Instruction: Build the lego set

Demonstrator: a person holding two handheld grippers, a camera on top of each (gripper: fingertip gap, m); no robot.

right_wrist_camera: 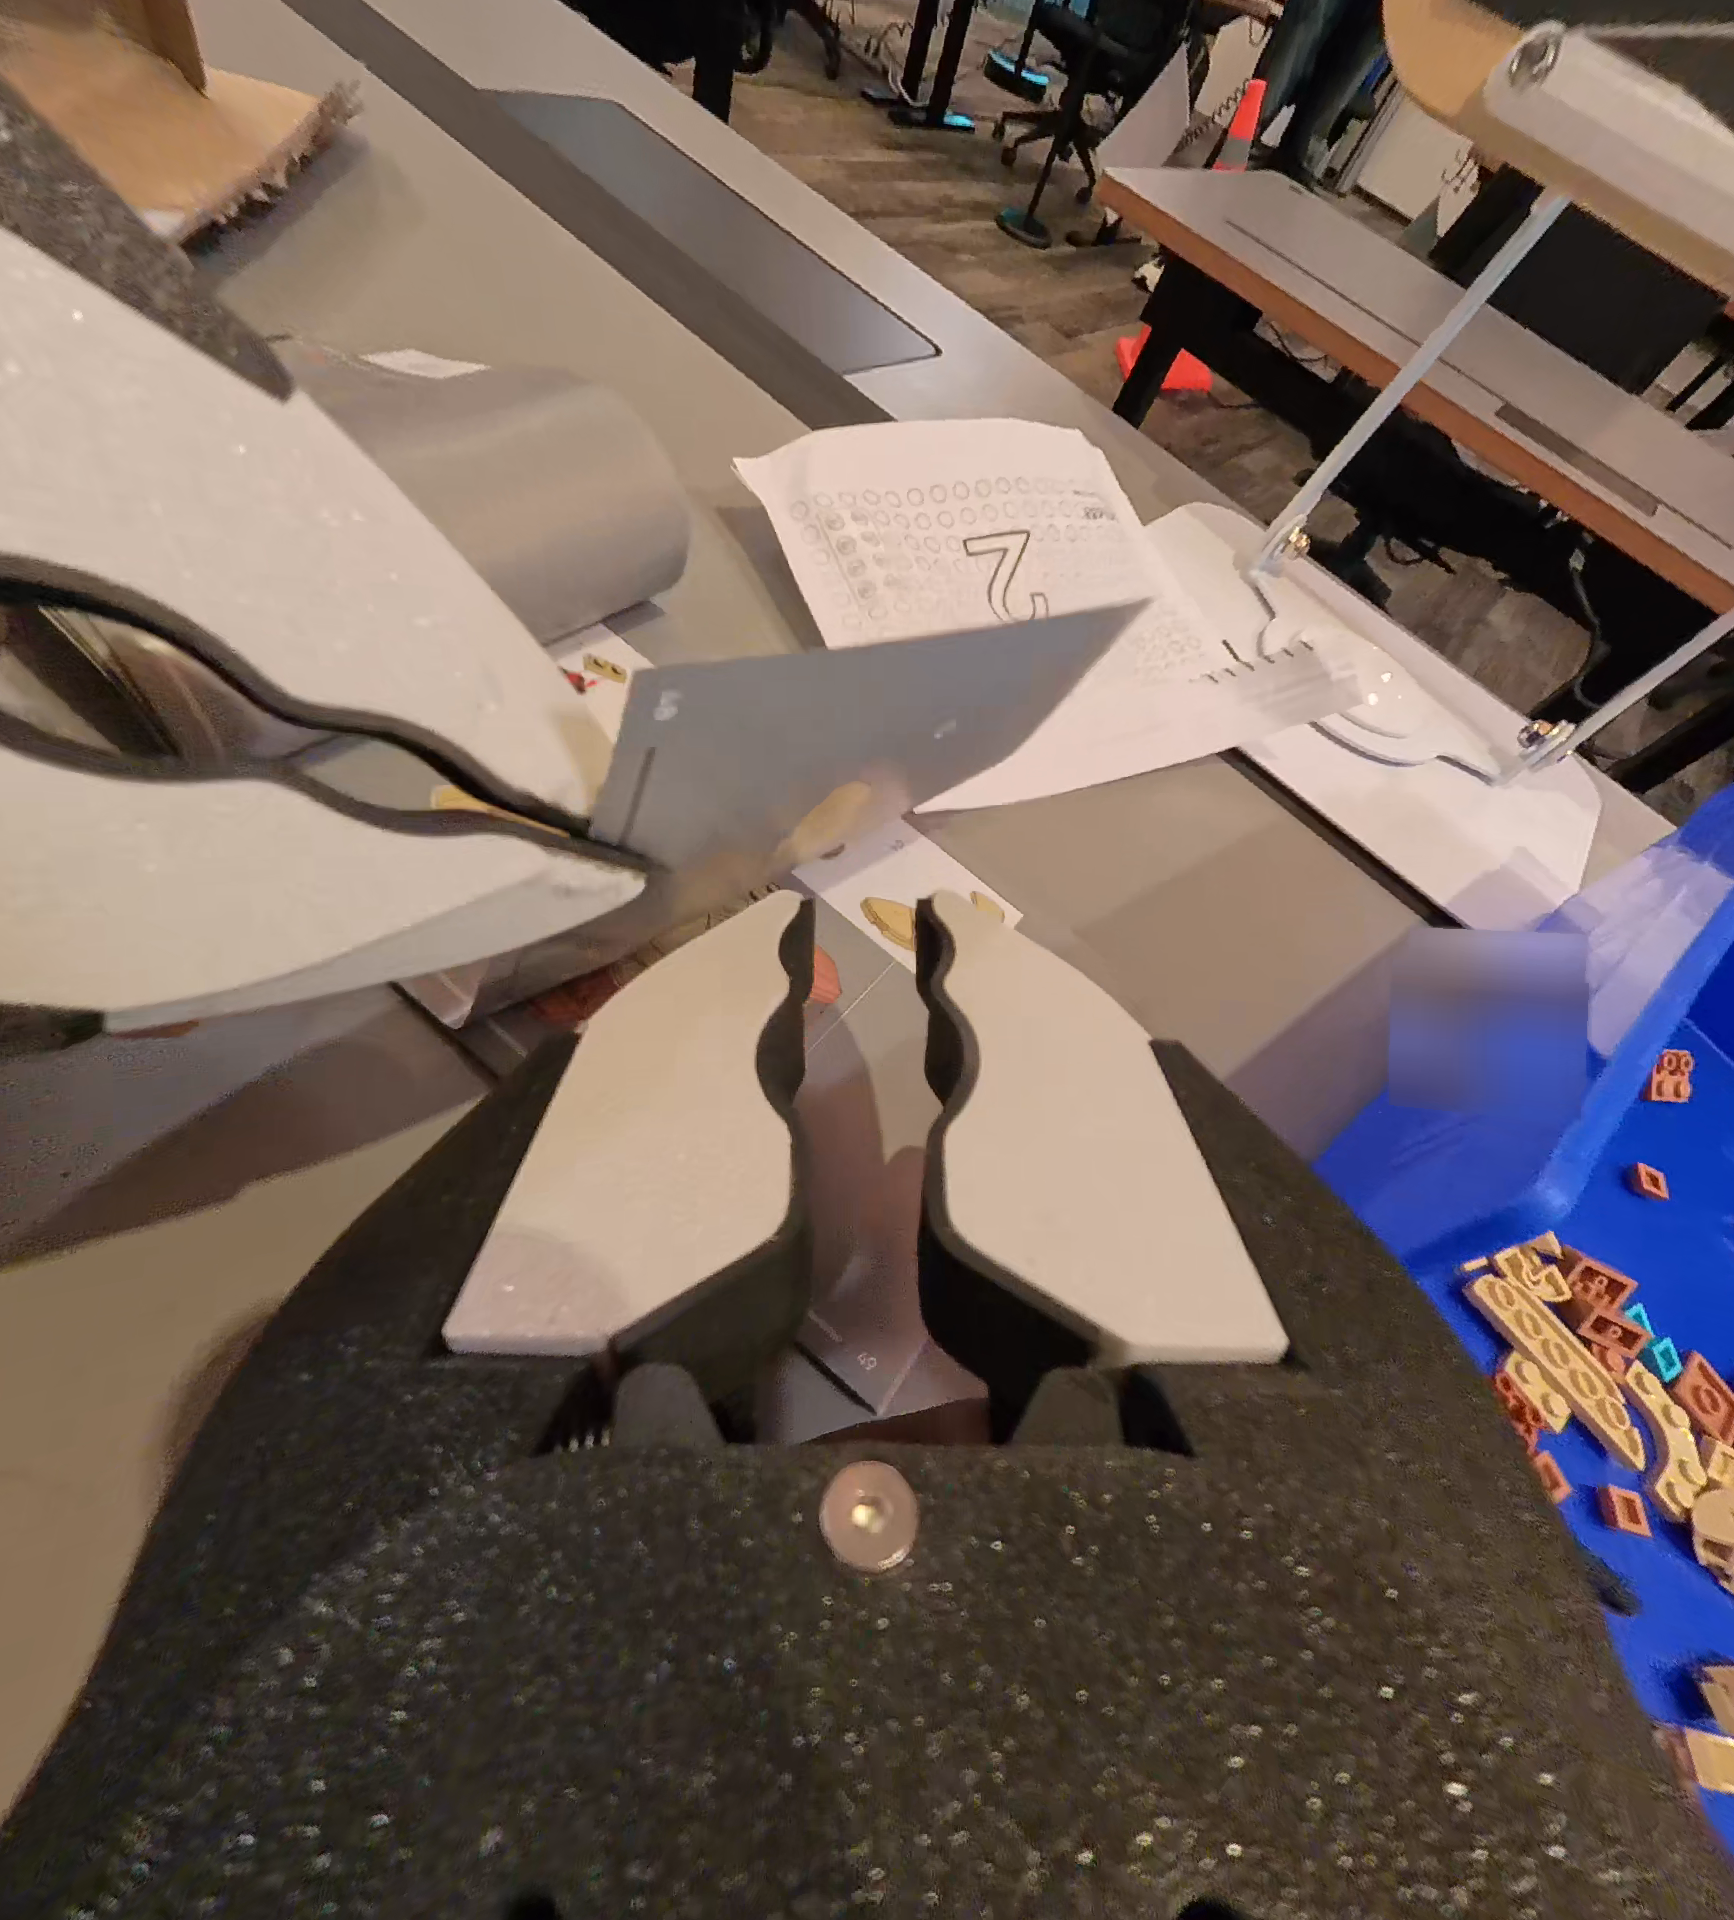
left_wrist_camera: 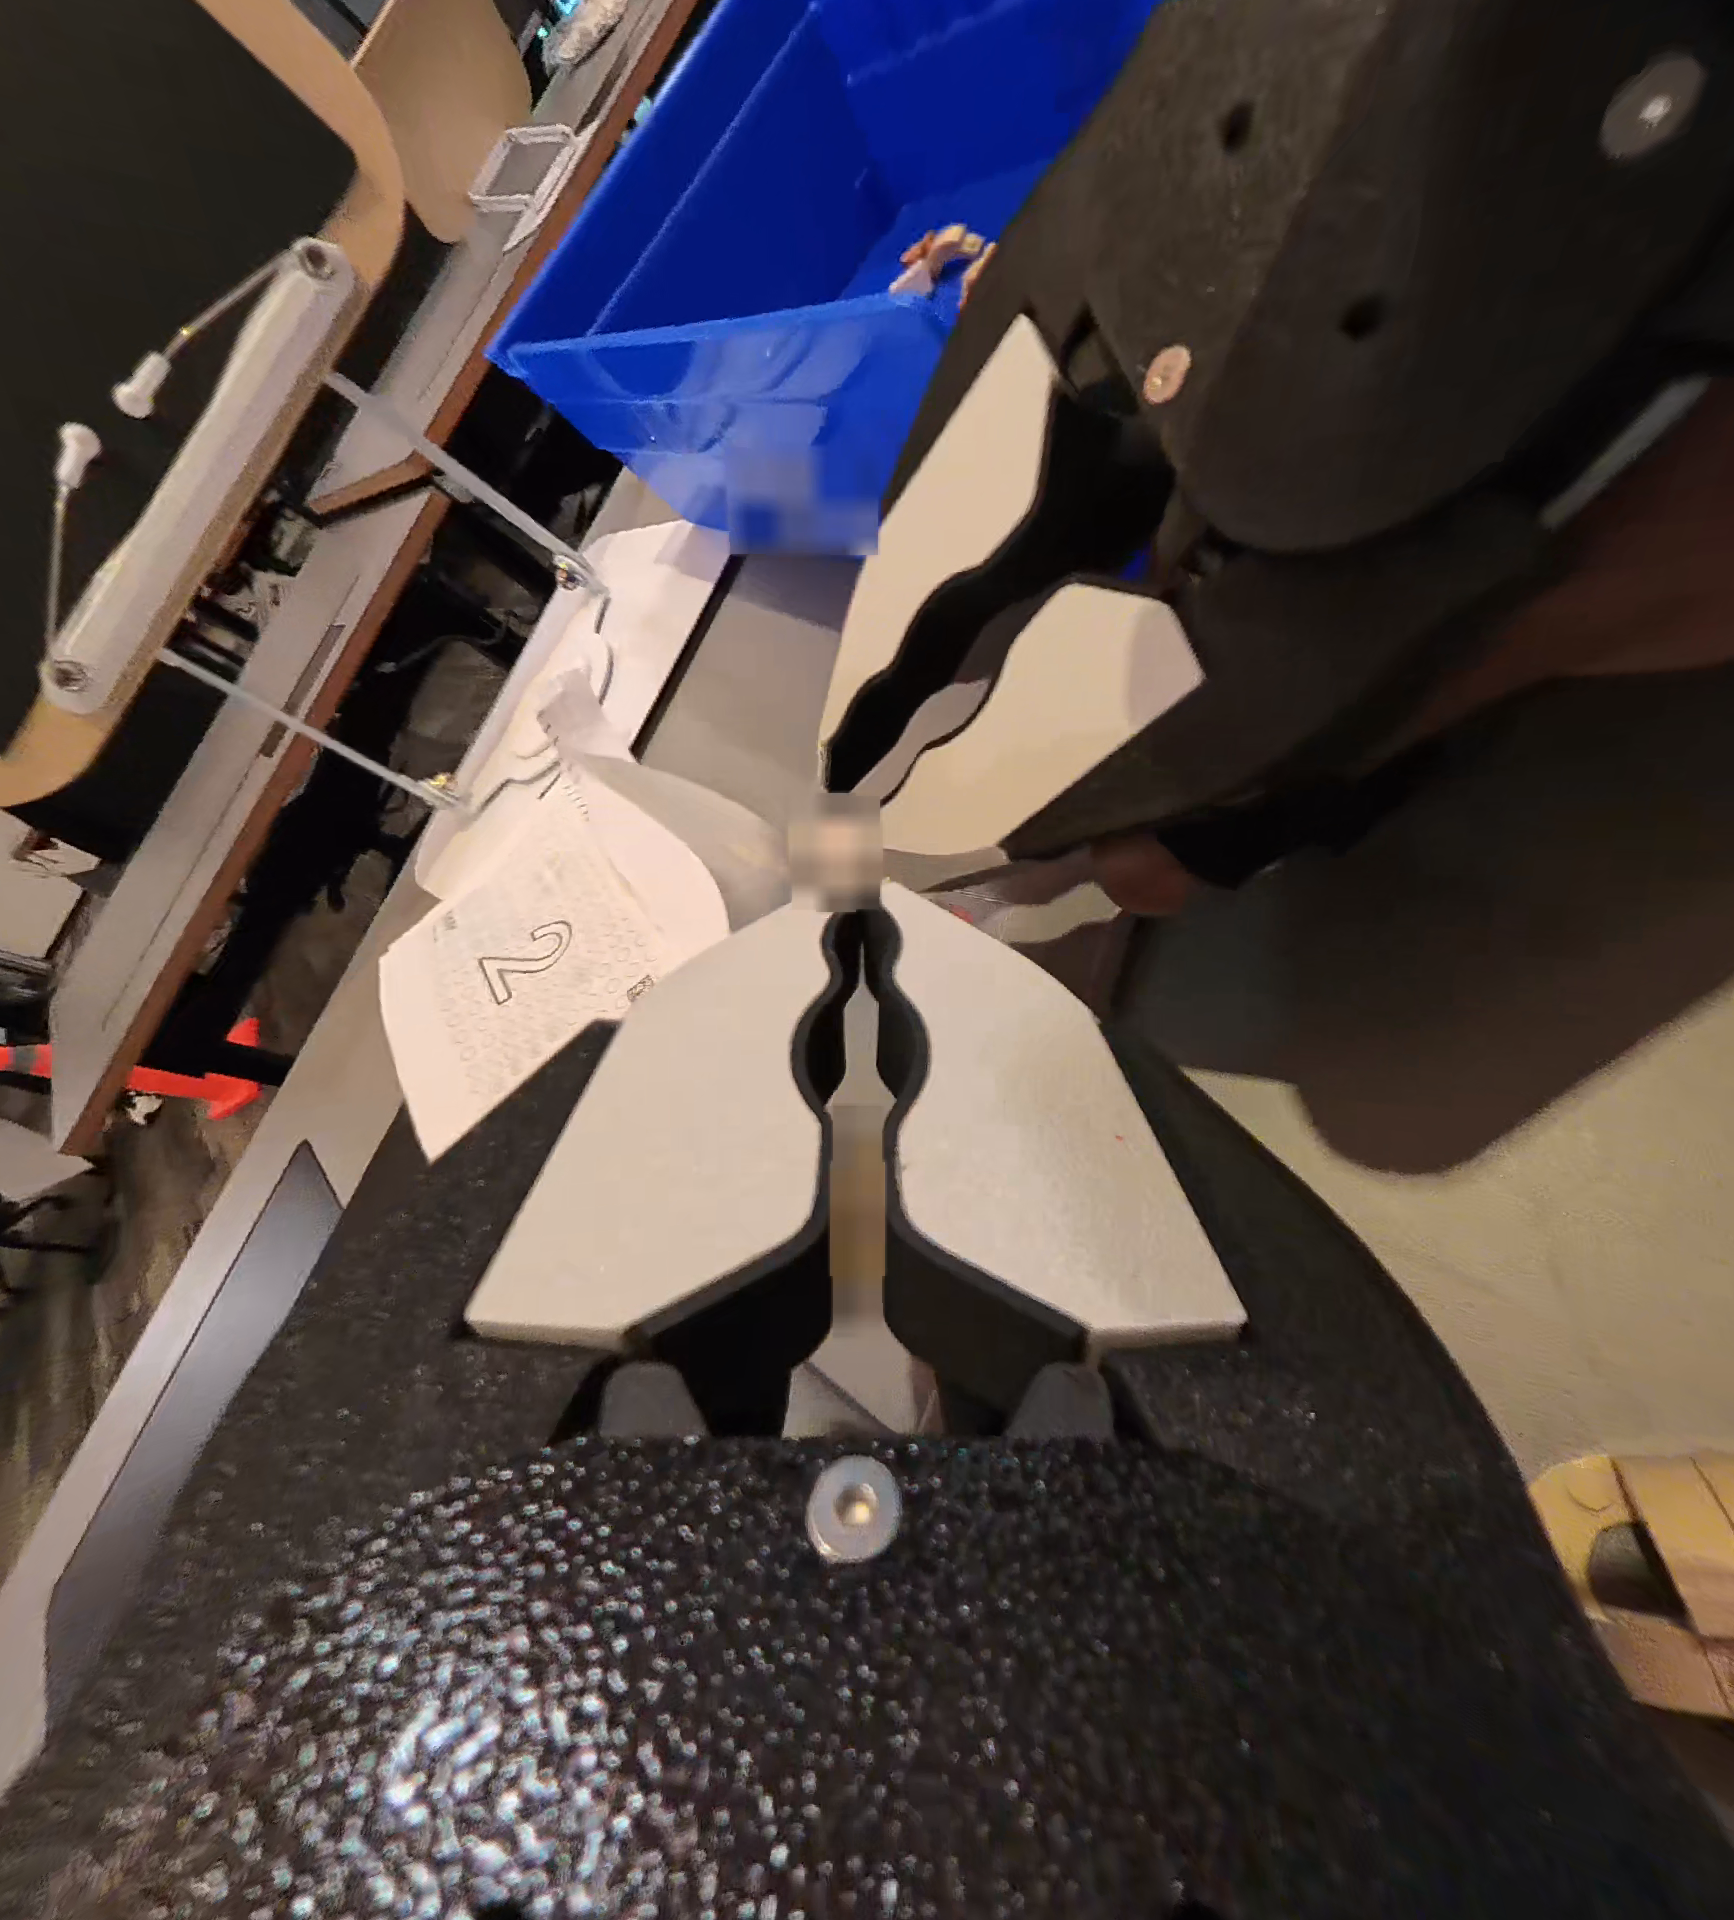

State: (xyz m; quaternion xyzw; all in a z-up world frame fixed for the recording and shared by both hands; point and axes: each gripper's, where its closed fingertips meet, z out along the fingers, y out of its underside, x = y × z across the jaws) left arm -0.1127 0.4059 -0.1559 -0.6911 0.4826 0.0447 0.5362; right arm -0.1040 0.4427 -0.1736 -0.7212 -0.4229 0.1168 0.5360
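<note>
My left gripper is shut on a thin grey page, seen edge-on between its fingers. In the right wrist view the left gripper holds that grey page lifted and tilted above the open instruction booklet. My right gripper is open and empty, its tips just above the booklet and just under the lifted page. In the left wrist view the right gripper comes in from the upper right, tip to tip with the left. Loose tan and brown lego pieces lie in a blue bin.
A white numbered paper bag lies behind the booklet; it also shows in the left wrist view. A clear stand sits on paper beyond it. A curled grey sheet lies at the left. A tan lego assembly sits at the lower right. The blue bin stands beyond. There is about 4 centimeters between the tips of the two grippers.
</note>
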